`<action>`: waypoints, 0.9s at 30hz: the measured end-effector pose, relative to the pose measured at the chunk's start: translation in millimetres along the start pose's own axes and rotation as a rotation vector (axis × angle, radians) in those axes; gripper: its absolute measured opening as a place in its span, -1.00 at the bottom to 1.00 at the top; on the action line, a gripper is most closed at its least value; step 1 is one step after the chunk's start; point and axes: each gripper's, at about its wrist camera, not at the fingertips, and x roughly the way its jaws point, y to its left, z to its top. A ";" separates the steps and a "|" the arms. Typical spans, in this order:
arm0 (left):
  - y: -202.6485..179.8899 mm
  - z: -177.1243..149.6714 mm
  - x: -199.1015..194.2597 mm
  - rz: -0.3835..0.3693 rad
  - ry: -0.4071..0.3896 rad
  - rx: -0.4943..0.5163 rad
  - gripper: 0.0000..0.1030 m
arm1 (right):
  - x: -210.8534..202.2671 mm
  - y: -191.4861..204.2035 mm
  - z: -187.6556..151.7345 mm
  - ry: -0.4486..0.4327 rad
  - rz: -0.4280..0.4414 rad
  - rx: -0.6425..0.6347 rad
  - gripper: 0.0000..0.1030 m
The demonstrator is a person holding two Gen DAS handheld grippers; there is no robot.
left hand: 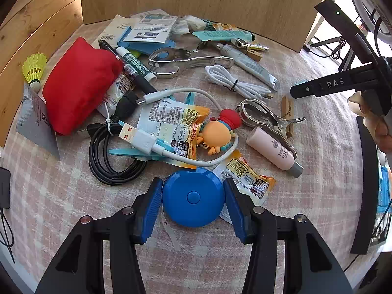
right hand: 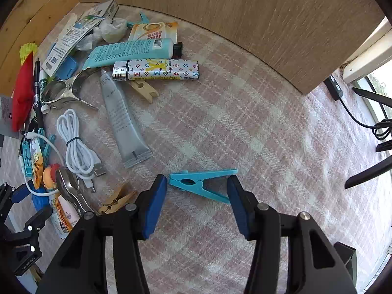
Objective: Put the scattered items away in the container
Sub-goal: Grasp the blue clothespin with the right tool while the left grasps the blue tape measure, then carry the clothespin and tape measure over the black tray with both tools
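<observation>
In the left wrist view my left gripper (left hand: 193, 197) is open, its blue pads on either side of a round blue tape measure (left hand: 193, 197) lying on the pink plaid cloth (left hand: 61, 196); whether the pads touch it I cannot tell. In the right wrist view my right gripper (right hand: 197, 187) is open around a teal clothespin (right hand: 203, 183) lying flat on the cloth. The right gripper's body also shows in the left wrist view (left hand: 330, 85), at the right. No container is clearly in view.
Clutter lies ahead of the left gripper: red pouch (left hand: 78, 83), black cable (left hand: 110, 156), snack packets (left hand: 171, 127), orange toy (left hand: 218, 134), pink tube (left hand: 272, 149), metal clips (left hand: 264, 115), white cable (left hand: 235, 83). A lighter (right hand: 156, 69) and grey tube (right hand: 122, 117) lie further off. A wooden board (right hand: 245, 24) stands behind.
</observation>
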 end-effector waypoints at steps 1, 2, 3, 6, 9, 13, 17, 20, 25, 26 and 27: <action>0.4 -2.6 -0.5 0.000 -0.001 0.005 -0.07 | -0.7 0.5 0.4 0.003 0.000 -0.001 -0.17; 0.5 -4.1 -0.9 -0.002 -0.002 0.010 -0.07 | -1.1 0.9 0.6 0.005 0.000 -0.004 -0.18; 1.6 -4.6 -1.4 -0.005 -0.002 0.016 -0.07 | -1.5 1.1 0.7 0.005 0.000 -0.005 -0.18; 0.0 -8.8 -2.8 0.000 -0.007 0.027 -0.07 | -3.0 -0.2 1.3 0.005 0.007 0.005 -0.19; 2.1 -11.8 -5.3 0.003 -0.005 0.021 -0.07 | -5.1 -4.0 2.6 0.007 0.032 0.032 -0.19; 4.9 -15.4 -13.1 0.004 -0.017 0.015 -0.07 | -12.4 -15.3 -1.2 0.000 0.059 0.068 -0.19; 6.7 -18.0 -24.4 0.005 -0.028 0.016 -0.07 | -28.6 -46.0 -16.0 -0.016 0.088 0.088 -0.19; 4.4 -17.0 -34.2 -0.001 -0.038 0.016 -0.07 | -42.7 -46.8 -23.4 -0.037 0.101 0.093 -0.19; -14.1 -12.5 -53.2 -0.003 -0.058 0.060 -0.07 | -72.1 -54.6 -44.2 -0.066 0.120 0.111 -0.19; -15.1 -12.0 -57.4 -0.004 -0.062 0.069 -0.07 | -78.7 -57.6 -48.6 -0.074 0.119 0.114 -0.19; -19.7 -9.4 -59.8 -0.007 -0.066 0.077 -0.07 | -84.4 -60.1 -53.1 -0.082 0.118 0.118 -0.19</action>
